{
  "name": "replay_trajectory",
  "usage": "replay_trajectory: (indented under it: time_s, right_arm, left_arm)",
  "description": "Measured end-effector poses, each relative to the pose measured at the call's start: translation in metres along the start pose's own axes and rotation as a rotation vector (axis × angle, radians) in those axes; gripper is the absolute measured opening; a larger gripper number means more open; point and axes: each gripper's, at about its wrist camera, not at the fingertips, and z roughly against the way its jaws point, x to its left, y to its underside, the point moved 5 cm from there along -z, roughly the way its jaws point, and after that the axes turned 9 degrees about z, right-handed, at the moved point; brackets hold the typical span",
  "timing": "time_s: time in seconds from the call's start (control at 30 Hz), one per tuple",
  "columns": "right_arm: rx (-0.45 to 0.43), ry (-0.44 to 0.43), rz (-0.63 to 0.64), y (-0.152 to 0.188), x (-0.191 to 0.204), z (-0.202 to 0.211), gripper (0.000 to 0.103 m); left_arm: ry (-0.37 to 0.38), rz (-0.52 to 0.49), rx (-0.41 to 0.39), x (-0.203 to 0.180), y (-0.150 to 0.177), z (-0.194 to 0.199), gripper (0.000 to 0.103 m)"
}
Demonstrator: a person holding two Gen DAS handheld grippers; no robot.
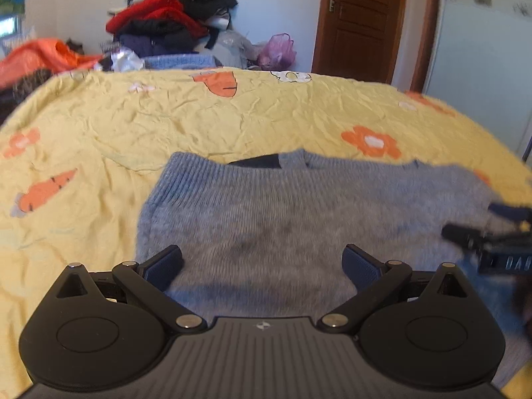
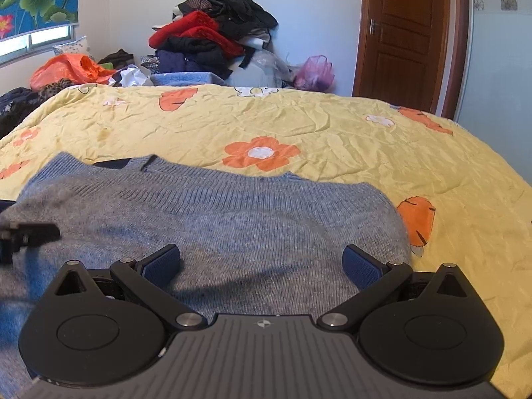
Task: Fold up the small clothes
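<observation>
the left hand-held gripper (image 1: 262, 266) hovers over a grey-blue sweater (image 1: 299, 212), its blue fingers spread wide apart and holding nothing. the right hand-held gripper (image 2: 262, 264) hangs over the same sweater with fingers equally wide, also holding nothing. the sweater lies flat on a bed with a yellow flowered cover (image 2: 332, 126), a dark patch showing at its collar. behind the bed, a pile of clothes (image 2: 212, 36) leans on the wall near a brown door (image 2: 402, 33). each gripper shows blurred at the other view's edge.
</observation>
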Motion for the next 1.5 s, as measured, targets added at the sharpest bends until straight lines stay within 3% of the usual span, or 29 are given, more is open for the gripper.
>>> replay_trajectory:
  time_s: [0.23,0.67,0.87,1.13,1.37,1.5]
  right_arm:
    - [-0.005,0.003,-0.005,0.003,0.003,0.010,0.103]
    - [-0.004,0.012,0.038,0.023,0.013,0.031,0.103]
    - [-0.003,-0.018,-0.006,0.031,0.011,0.042,0.103]
    - [-0.010,-0.032,-0.006,0.042,0.017,0.061,0.103]
    - [-0.105,-0.094,-0.052,0.055,0.016,0.107,0.103]
    - [-0.173,-0.154,0.070,0.047,0.048,0.132,0.103]
  left_arm:
    - [-0.026,-0.016,-0.053,0.000,0.011,0.002,0.103]
    - [-0.045,-0.003,-0.049,0.000,0.012,0.003,0.103]
    - [-0.045,0.038,-0.054,0.000,0.020,0.023,0.103]
    - [-0.028,0.019,-0.020,-0.002,0.047,0.048,0.103]
    - [-0.007,0.131,-0.061,0.024,0.059,0.094,0.103]
    - [0.056,0.258,-0.010,0.061,0.046,0.098,0.103]
